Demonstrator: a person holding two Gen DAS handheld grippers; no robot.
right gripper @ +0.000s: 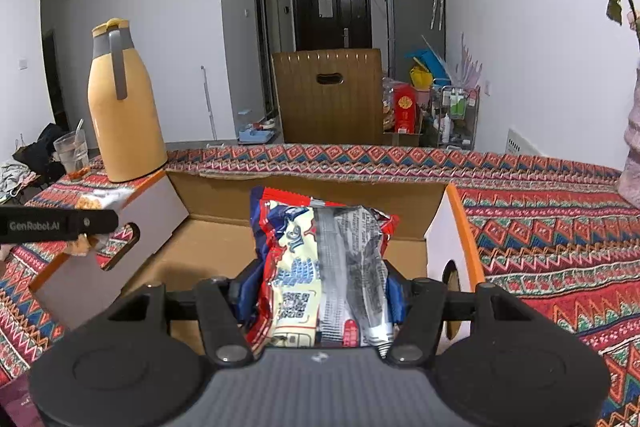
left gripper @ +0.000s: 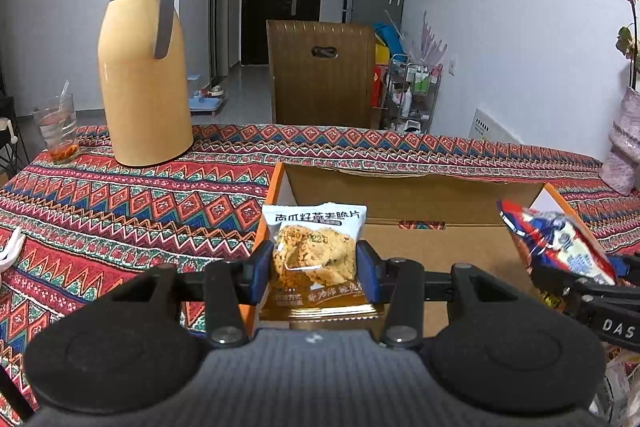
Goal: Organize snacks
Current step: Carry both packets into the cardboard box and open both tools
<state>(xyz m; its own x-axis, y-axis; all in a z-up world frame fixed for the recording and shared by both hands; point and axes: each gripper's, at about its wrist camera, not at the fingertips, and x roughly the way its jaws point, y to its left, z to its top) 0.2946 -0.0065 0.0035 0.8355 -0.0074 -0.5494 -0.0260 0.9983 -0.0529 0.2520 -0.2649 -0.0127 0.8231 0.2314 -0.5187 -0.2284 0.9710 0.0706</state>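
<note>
box on table | flask behind-left | glass left of flask

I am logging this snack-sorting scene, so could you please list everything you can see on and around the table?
cardboard box: one, brown with orange edges, open on the table
oat crisp packet: one, white and gold, held over the box
red packet: one, red, blue and cream, held over the box
thermos jug: one, yellow with grey handle, far left on the table
glass: one, clear, beside the jug
tablecloth: one, red patterned
left gripper: black, shut on oat crisp packet
right gripper: black, shut on red packet
</note>
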